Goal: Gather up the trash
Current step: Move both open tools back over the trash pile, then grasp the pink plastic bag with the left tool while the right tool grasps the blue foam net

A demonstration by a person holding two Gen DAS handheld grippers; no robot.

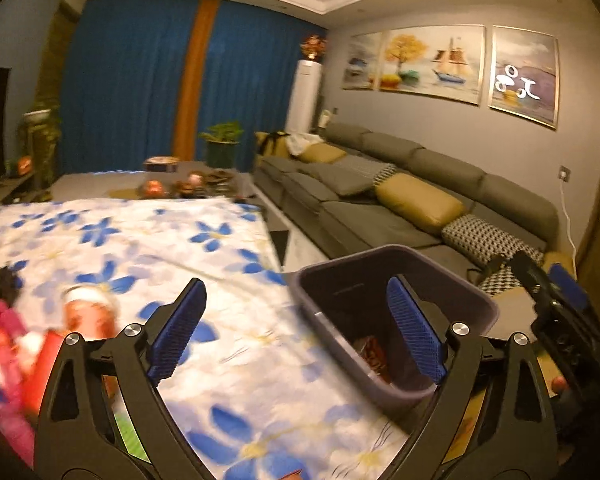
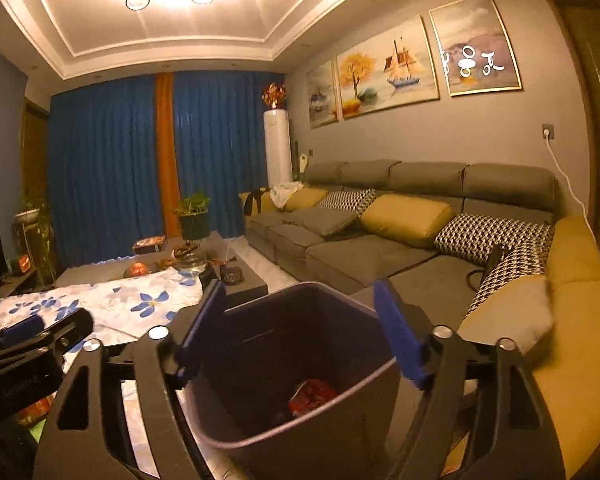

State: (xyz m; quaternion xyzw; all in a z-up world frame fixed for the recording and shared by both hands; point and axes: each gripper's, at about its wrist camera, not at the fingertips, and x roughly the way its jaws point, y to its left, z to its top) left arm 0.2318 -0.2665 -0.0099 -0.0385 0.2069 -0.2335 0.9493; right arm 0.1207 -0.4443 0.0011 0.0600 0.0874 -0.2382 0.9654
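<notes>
Both grippers hang with jaws spread wide and nothing between the pads: the left gripper (image 1: 296,332) over the floral cloth (image 1: 140,240), the right gripper (image 2: 300,328) above the bin (image 2: 284,412). A red wrapper (image 2: 312,394) lies inside; more trash (image 1: 20,344) sits on the cloth

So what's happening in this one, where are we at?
A person is clearing trash off a floral-cloth table into a dark bin beside it. Both claws are open and empty: the right claw is over the bin, where a red wrapper already lies, and the left claw is at the table's edge. More red packaging waits on the cloth.
</notes>
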